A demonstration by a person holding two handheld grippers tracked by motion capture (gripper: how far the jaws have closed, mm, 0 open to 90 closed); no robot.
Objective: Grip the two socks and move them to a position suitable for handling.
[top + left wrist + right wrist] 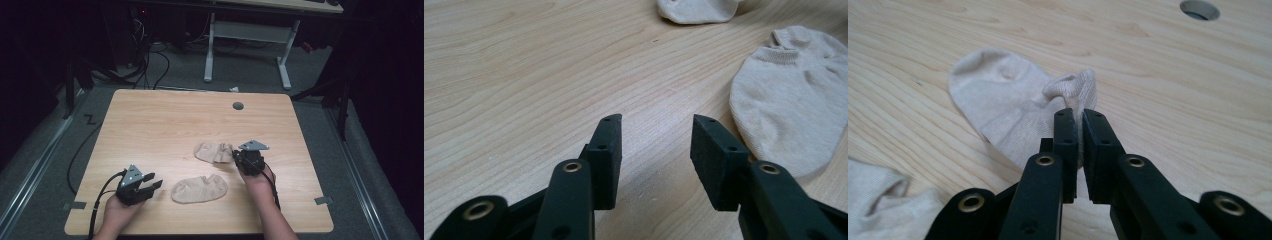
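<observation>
Two beige ankle socks lie on the wooden table. The farther sock is pinched at its cuff edge by my right gripper, whose jaws are shut on the fabric; the cuff bunches up just past the pads. The nearer sock lies flat between the two hands. My left gripper rests low over bare wood to the left of the nearer sock, jaws open with nothing between them. A corner of the nearer sock shows at the lower left of the right gripper view.
A round grey cable hole sits near the table's far edge. Beyond the table stand a white desk frame and loose cables on the grey floor. Tape marks sit at the near corners.
</observation>
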